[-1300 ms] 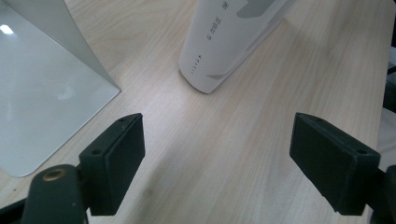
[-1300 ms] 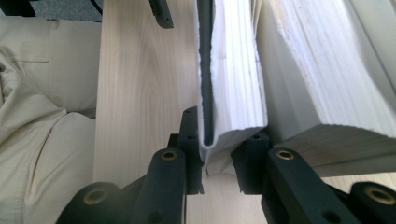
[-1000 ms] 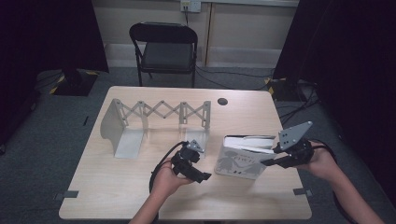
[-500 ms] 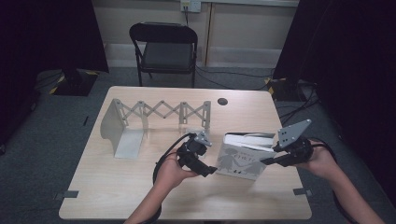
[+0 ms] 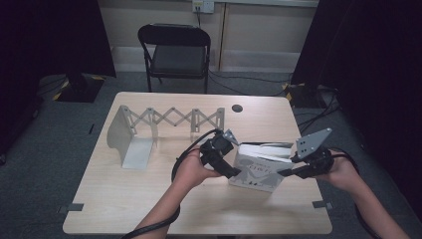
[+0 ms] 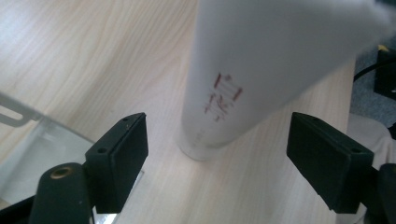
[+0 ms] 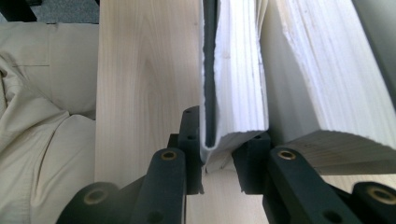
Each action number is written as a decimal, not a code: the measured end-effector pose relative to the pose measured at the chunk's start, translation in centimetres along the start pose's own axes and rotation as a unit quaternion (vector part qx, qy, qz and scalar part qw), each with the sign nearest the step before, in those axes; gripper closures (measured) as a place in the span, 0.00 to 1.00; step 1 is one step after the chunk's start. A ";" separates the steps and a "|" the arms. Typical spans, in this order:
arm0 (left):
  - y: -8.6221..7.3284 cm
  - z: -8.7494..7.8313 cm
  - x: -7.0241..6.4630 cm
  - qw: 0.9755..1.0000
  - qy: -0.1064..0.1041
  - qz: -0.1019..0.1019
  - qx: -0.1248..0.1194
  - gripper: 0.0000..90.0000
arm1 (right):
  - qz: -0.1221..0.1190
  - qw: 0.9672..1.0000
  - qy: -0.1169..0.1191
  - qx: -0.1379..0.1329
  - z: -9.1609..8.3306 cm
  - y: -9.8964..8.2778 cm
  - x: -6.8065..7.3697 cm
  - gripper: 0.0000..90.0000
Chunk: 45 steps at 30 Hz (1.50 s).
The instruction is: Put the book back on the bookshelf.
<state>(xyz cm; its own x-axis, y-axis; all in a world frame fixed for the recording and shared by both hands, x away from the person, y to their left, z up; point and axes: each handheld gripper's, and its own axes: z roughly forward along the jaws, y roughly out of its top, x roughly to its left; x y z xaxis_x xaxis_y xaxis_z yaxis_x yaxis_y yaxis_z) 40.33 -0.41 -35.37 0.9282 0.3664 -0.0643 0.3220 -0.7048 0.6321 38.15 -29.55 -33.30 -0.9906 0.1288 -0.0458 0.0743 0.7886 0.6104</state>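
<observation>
Book stood on edge on counter, right claw clamped on it, left claw open at its other end.

The counter [image 5: 124, 209] carries the book [image 5: 259, 172], long axis lying claw to claw. The right claw [image 7: 218, 163] is shut on a cover and a wad of pages. The left claw [image 6: 217, 154] is nearer the spine, which sits just ahead between the spread jaws, untouched. Red spine lettering unreadable; cover writing too small.
</observation>
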 end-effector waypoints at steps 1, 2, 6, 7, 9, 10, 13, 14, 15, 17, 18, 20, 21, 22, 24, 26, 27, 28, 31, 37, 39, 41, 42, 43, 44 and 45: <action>0.0 0.0 0.0 1.000 0.000 0.000 0.000 0.23 | 0.000 1.000 0.000 0.000 0.0 0.0 0.0 0.83; 0.4 0.2 0.1 1.000 -0.003 -0.002 -0.002 0.23 | 0.003 1.000 0.000 0.000 0.0 0.0 0.0 0.83; 1.2 0.6 0.1 1.000 -0.009 0.006 -0.004 0.23 | 0.001 1.000 0.001 0.000 0.0 0.0 -0.1 0.83; 1.2 0.6 0.1 1.000 -0.009 0.006 -0.004 0.23 | 0.001 1.000 0.001 0.000 0.0 0.0 -0.1 0.83; 1.5 0.8 0.0 1.000 -0.009 0.008 -0.004 0.23 | 0.002 1.000 0.001 0.000 0.0 0.0 -0.1 0.83; 1.7 0.9 0.0 1.000 -0.011 0.012 -0.002 0.23 | 0.003 1.000 0.002 0.001 0.0 0.0 -0.1 0.83; 2.2 1.2 -0.2 1.000 -0.010 0.018 0.005 0.23 | 0.002 1.000 0.001 0.000 0.0 0.0 -0.1 0.83; 2.2 1.2 -0.2 1.000 -0.010 0.018 0.005 0.23 | 0.003 1.000 0.001 0.000 0.0 0.0 -0.1 0.83; 2.3 1.3 -0.2 1.000 -0.010 0.019 0.006 0.23 | 0.003 1.000 0.001 0.000 0.0 0.0 -0.1 0.83; 2.6 1.3 -0.3 1.000 -0.013 0.020 0.000 0.23 | 0.003 1.000 0.003 0.000 0.0 0.0 -0.1 0.83; 2.7 1.4 -0.3 1.000 -0.015 0.025 0.001 0.24 | 0.003 1.000 0.003 -0.001 0.0 -0.1 -0.1 0.83; 2.9 1.5 -0.4 0.999 -0.018 0.030 0.000 0.25 | 0.003 1.000 0.003 -0.001 0.0 -0.1 -0.1 0.83; 3.0 1.6 -0.4 0.999 -0.019 0.035 -0.002 0.25 | 0.004 1.000 0.003 -0.001 0.0 -0.1 -0.1 0.83; 3.1 1.7 -0.5 0.999 -0.025 0.044 -0.008 0.27 | 0.008 1.000 0.004 -0.002 0.0 -0.1 -0.1 0.83; 3.2 1.7 -0.6 0.999 -0.028 0.044 -0.010 0.30 | 0.008 1.000 0.004 -0.003 0.0 -0.1 -0.1 0.83; 3.5 1.8 -1.0 0.998 -0.032 0.049 -0.010 0.33 | 0.011 1.000 0.004 -0.004 0.0 -0.2 -0.2 0.82; 3.5 1.8 -1.0 0.998 -0.032 0.049 -0.010 0.34 | 0.011 1.000 0.004 -0.004 0.0 -0.2 -0.2 0.82; 3.7 1.8 -1.0 0.998 -0.028 0.056 -0.003 0.36 | 0.012 1.000 0.006 -0.007 0.0 -0.2 -0.2 0.82; 3.7 1.8 -1.1 0.998 -0.027 0.058 -0.001 0.37 | 0.015 1.000 0.005 -0.010 0.0 -0.3 -0.2 0.81; 3.6 1.5 -1.6 0.996 -0.030 0.079 0.009 0.46 | 0.032 0.999 -0.009 -0.015 0.0 -1.2 -0.4 0.69; 3.7 1.5 -1.7 0.996 -0.030 0.079 0.011 0.46 | 0.036 0.999 -0.007 -0.020 -0.1 -1.5 -0.4 0.70; 3.9 1.6 -1.8 0.996 -0.028 0.083 0.012 0.43 | 0.036 0.999 -0.007 -0.020 -0.1 -1.7 -0.4 0.70; 4.0 1.7 -1.9 0.996 -0.027 0.081 0.013 0.43 | 0.038 0.999 -0.007 -0.021 -0.1 -1.7 -0.4 0.70; 4.1 1.7 -1.9 0.996 -0.026 0.082 0.016 0.43 | 0.037 0.999 -0.009 -0.021 -0.1 -1.7 -0.4 0.70; 4.2 1.7 -1.9 0.996 -0.024 0.083 0.019 0.45 | 0.038 0.999 -0.011 -0.022 0.0 -1.7 -0.4 0.70; 4.2 1.7 -1.9 0.996 -0.026 0.081 0.021 0.46 | 0.038 0.999 -0.011 -0.021 0.0 -1.7 -0.5 0.70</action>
<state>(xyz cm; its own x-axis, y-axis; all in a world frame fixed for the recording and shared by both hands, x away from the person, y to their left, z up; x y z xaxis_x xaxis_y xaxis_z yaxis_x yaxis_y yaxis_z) 40.29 -5.11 -33.88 0.9768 0.2142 -0.0048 0.1735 -0.7773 0.6047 38.48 -30.99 -34.30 -0.9795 0.2008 -0.0155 0.1435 0.7498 0.6459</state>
